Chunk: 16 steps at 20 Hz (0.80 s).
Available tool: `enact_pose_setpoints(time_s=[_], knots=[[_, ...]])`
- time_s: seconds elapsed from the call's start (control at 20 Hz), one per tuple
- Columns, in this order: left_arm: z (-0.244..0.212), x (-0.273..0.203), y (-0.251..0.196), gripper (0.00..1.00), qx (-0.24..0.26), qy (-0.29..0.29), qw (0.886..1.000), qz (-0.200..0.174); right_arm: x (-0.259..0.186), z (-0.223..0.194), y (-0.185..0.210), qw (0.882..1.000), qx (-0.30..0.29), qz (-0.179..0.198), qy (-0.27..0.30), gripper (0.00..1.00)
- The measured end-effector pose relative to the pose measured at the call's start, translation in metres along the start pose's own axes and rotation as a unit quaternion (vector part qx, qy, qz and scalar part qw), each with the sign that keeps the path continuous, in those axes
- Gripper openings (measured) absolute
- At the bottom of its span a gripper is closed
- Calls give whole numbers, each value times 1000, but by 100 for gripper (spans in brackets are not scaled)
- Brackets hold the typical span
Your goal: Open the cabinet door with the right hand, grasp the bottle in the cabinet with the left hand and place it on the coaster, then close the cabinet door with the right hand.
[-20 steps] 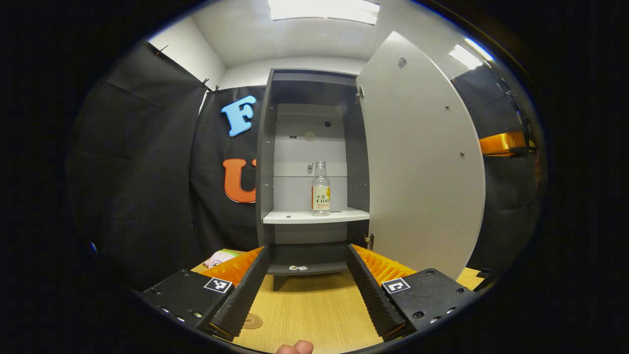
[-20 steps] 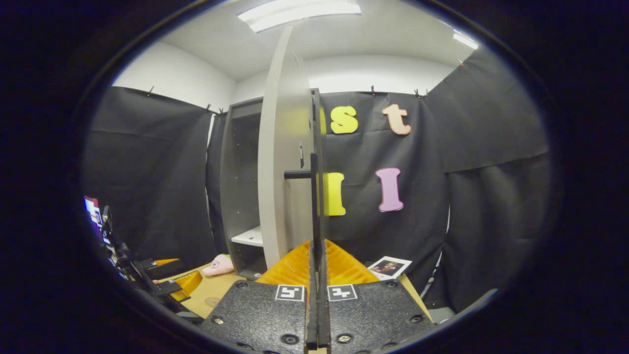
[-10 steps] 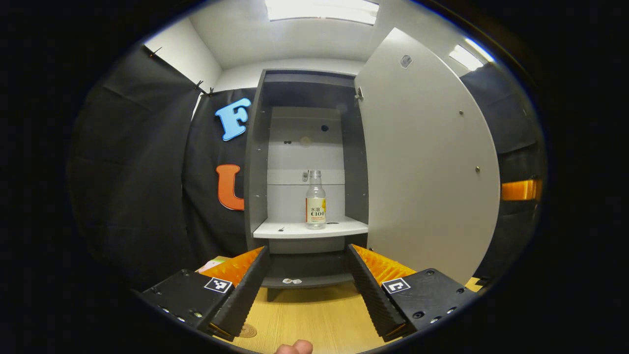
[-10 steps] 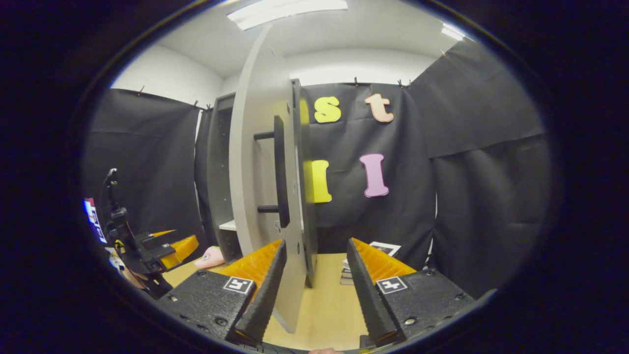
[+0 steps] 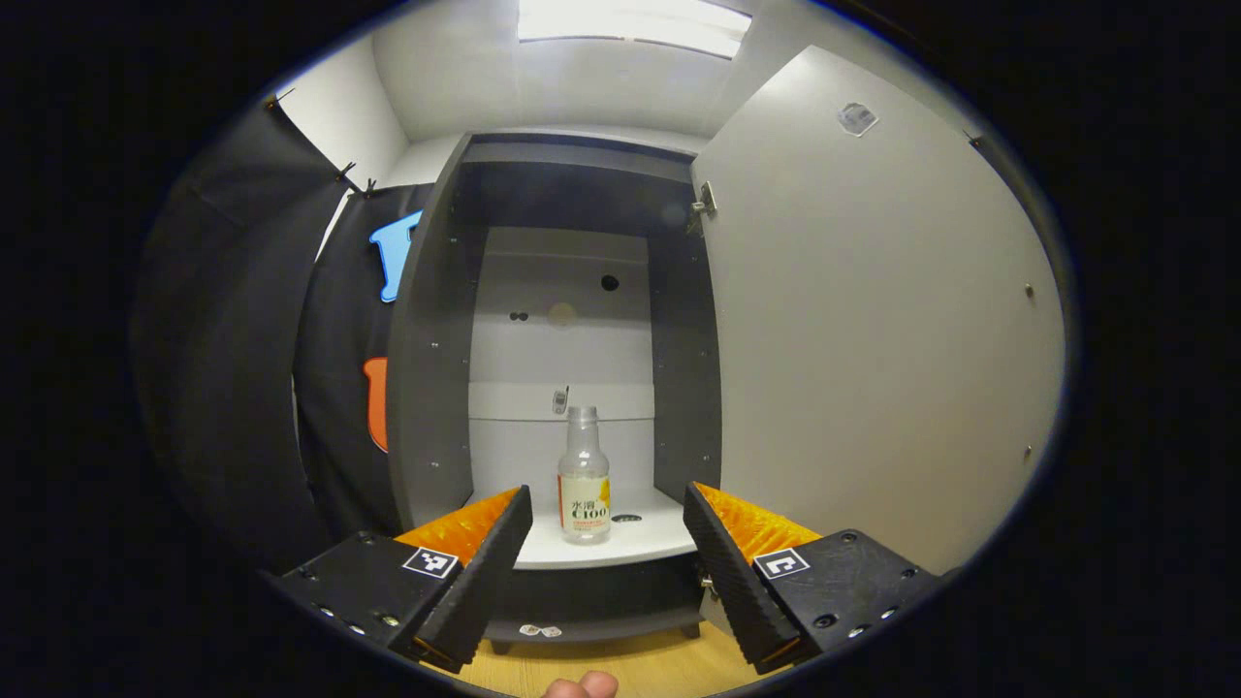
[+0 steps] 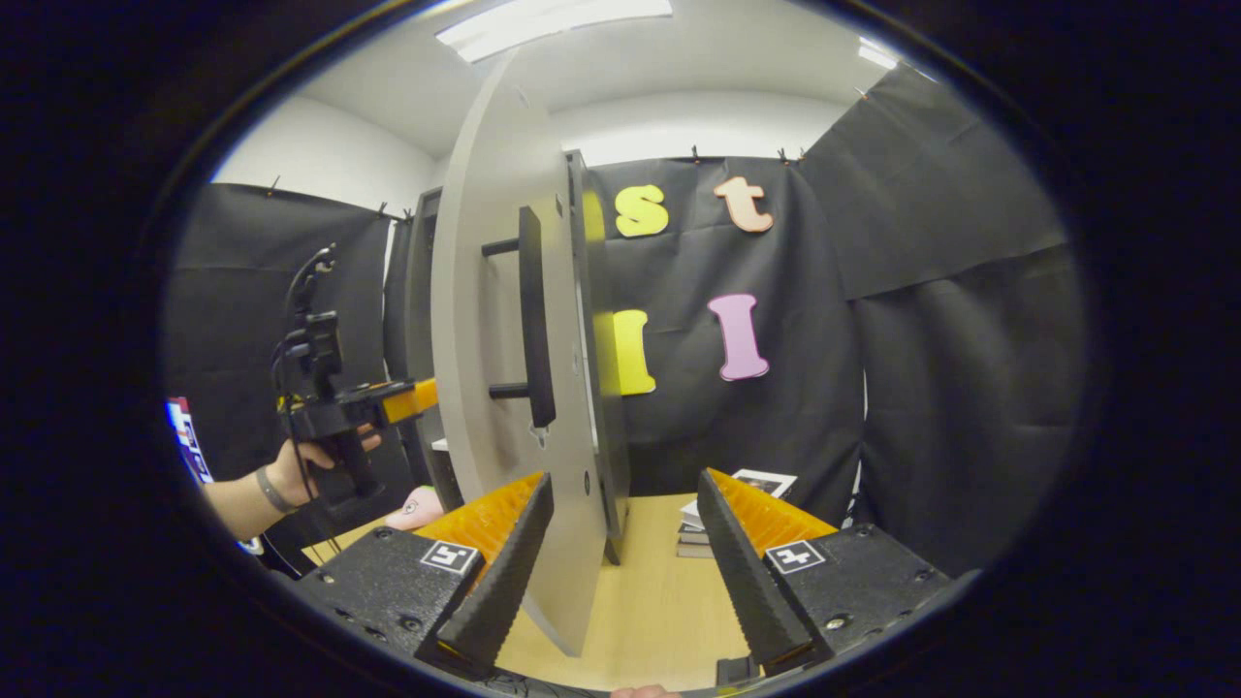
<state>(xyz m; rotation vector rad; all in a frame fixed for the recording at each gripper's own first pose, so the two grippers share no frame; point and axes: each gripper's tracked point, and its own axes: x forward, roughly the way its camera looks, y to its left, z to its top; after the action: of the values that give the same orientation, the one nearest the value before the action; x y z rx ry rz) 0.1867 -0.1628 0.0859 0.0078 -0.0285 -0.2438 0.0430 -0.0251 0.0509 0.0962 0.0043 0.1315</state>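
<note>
Standing upright on the white shelf (image 5: 635,543) inside the cabinet (image 5: 427,388), the bottle (image 5: 584,485) is showing between the wide-spread fingers of the left gripper (image 5: 606,567), not touched. Cabinet door (image 5: 873,330) is hanging open at 3 o'clock, w/ free room in front of the shelf. Right gripper (image 6: 620,572) is also gaping wide, door edge (image 6: 582,543) between its fingers w/o contact; handle (image 6: 531,320) at 11 o'clock. The hand (image 6: 305,460) is holding the other gripper, partly hidden behind the door. Bottle label too small to read.

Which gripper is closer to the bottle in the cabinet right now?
Left. The left gripper is open, facing the bottle on the shelf. The right gripper is open at the door's outer edge, off to the side.
</note>
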Motion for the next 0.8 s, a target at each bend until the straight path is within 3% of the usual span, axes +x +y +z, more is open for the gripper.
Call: enact_pose_setpoints(time_s=[0.3,0.5,0.8], knots=[[-11,98,8,95,-31,24,999,3,-4,-11,-13,1000,2,-23,10,93],[-21,151,21,95,-8,29,999,18,-7,-12,-26,999,6,-44,10,93],[-43,197,43,95,-20,54,998,37,-11,-15,-45,997,11,-72,9,93]])
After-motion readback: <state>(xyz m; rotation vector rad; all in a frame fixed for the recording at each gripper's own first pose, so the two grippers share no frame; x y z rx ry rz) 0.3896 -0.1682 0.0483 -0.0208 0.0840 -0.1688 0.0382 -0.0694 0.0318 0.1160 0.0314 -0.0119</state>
